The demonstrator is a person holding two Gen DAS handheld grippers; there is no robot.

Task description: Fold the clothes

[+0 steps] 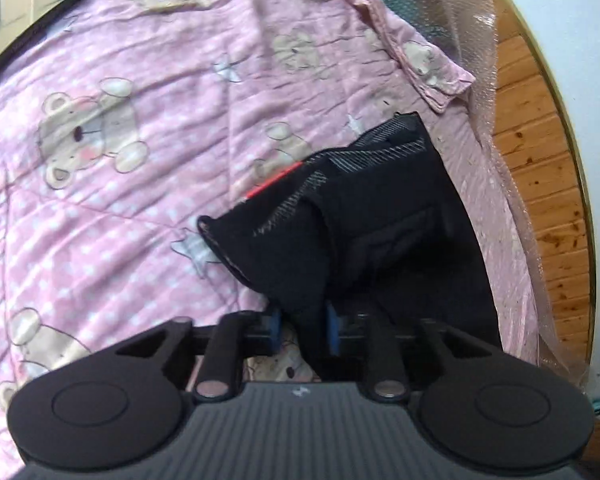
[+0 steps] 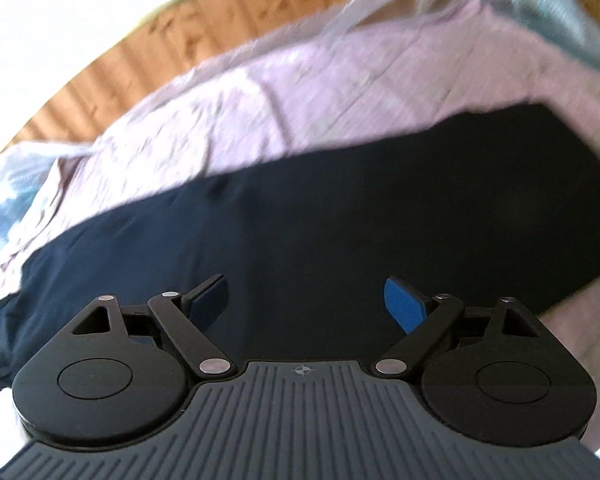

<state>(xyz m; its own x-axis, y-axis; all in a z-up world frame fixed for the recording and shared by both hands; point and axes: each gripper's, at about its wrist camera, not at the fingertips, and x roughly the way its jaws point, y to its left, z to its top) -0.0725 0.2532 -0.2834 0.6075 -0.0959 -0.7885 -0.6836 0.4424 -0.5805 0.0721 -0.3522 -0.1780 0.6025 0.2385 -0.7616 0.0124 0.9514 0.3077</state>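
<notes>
A black garment (image 1: 384,216) lies on a pink quilt (image 1: 140,160) printed with bears and white dots, toward the quilt's right side. Its near part is lifted into a bunched fold, with a grey-checked band and a thin red stripe showing at the far edge. The left gripper (image 1: 303,330) has its jaws pressed together on that fold, blue pads on either side of the cloth. In the right wrist view, which is blurred, the right gripper (image 2: 306,300) hovers over the flat dark cloth (image 2: 340,200) with its jaws spread wide, holding nothing. Clear plastic sheeting (image 1: 480,40) edges the bed on the right, and beyond it lies a wooden floor (image 1: 540,160).
</notes>
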